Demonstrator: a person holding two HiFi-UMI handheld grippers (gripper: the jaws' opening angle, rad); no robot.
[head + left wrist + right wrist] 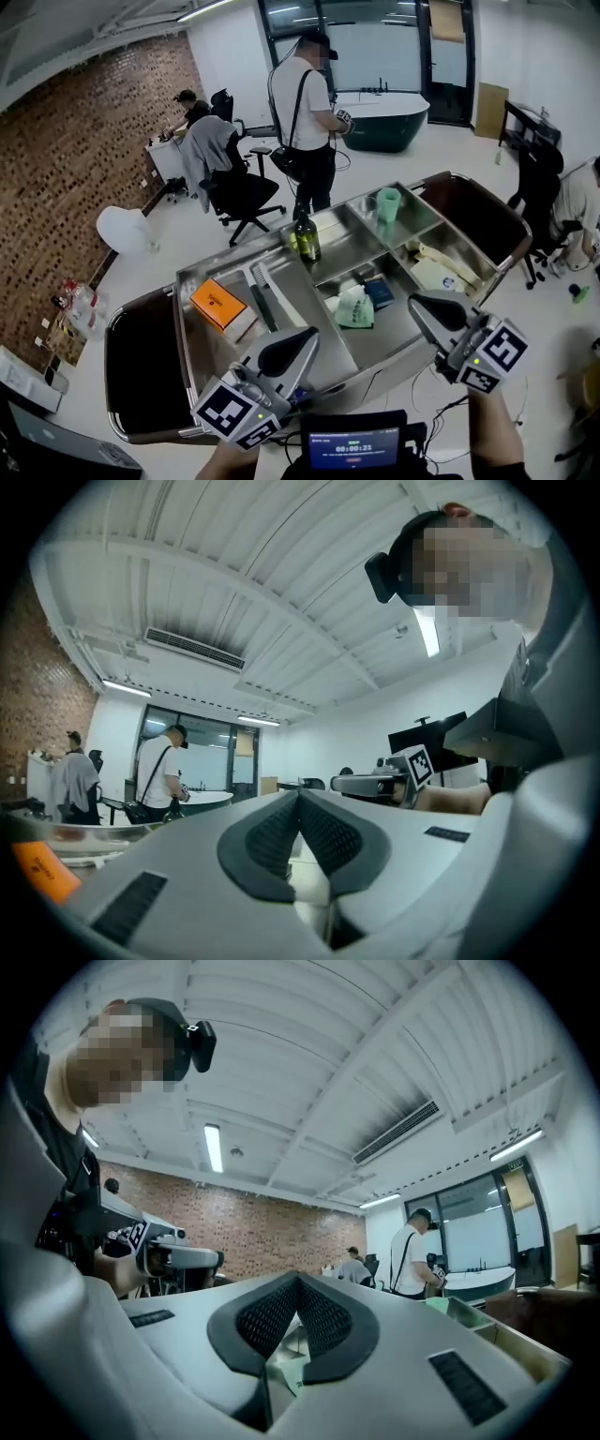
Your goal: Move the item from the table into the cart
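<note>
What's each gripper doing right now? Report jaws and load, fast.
Left gripper: jaws shut, holding nothing.
Right gripper: jaws shut, holding nothing.

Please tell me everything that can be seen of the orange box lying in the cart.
The orange box is flat and rectangular and looks like cardboard, with a small dark mark on its top face. It appears closed. It lies flat, turned at an angle to the walls, in the leftmost steel compartment of the cart. Its near end seems to rest on a paler box under it. As far as the head view shows, nothing else touches it.
</note>
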